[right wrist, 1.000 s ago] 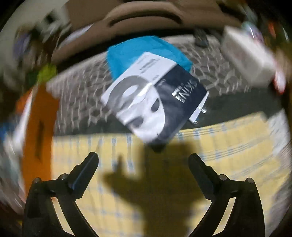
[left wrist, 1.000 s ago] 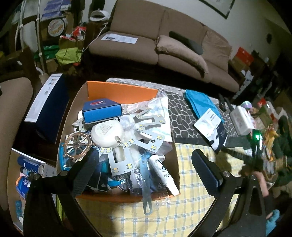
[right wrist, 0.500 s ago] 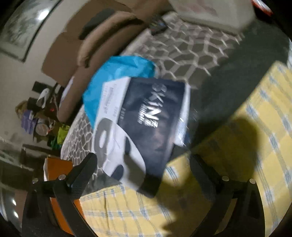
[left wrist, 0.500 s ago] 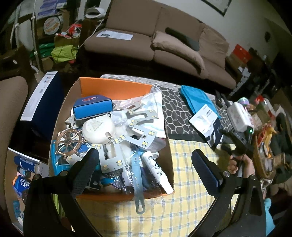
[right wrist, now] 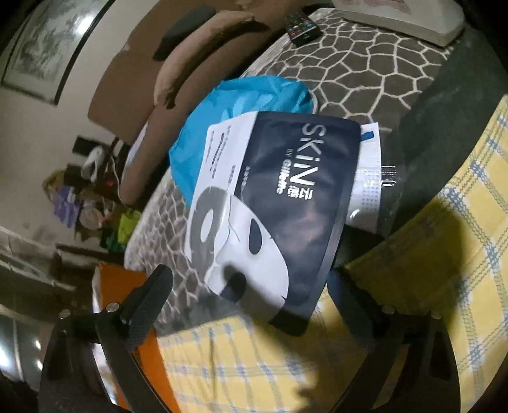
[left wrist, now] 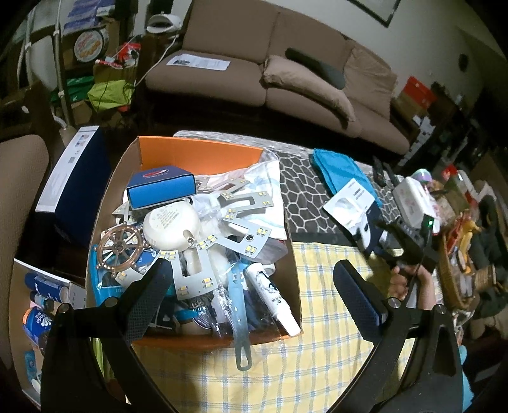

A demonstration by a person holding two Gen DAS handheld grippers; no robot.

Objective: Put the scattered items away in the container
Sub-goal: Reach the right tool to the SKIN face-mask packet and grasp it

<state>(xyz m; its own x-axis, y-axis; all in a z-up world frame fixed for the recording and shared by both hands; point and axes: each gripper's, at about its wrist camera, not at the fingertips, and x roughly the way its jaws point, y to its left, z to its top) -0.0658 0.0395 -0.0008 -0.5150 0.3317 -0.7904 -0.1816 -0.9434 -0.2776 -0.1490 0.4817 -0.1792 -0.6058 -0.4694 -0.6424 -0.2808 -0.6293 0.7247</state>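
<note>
An orange cardboard box [left wrist: 197,152], piled with LED panels, a white disc, a blue case and a tube, sits on the yellow checked cloth. My left gripper [left wrist: 252,276] hangs open above its near edge with nothing between its fingers. To the right a dark-and-white face mask packet [right wrist: 285,206] lies partly on a blue cloth [right wrist: 247,101]. My right gripper [right wrist: 249,279] is low over the packet's near corner. Its jaws are closing, the corner lies between them, and the pads do not press on it. The packet [left wrist: 352,206] and a person's hand [left wrist: 401,282] also show in the left wrist view.
A white pack [left wrist: 412,200] and a remote [right wrist: 301,28] lie on the grey patterned cloth beyond the packet. A wicker basket [left wrist: 451,279] stands at the far right. A navy box [left wrist: 73,178] stands left of the orange box, and a brown sofa [left wrist: 254,63] is behind the table.
My right gripper rolled and came down closer to the mask packet, whose near corner now reaches between the fingers. The left gripper stayed over the box.
</note>
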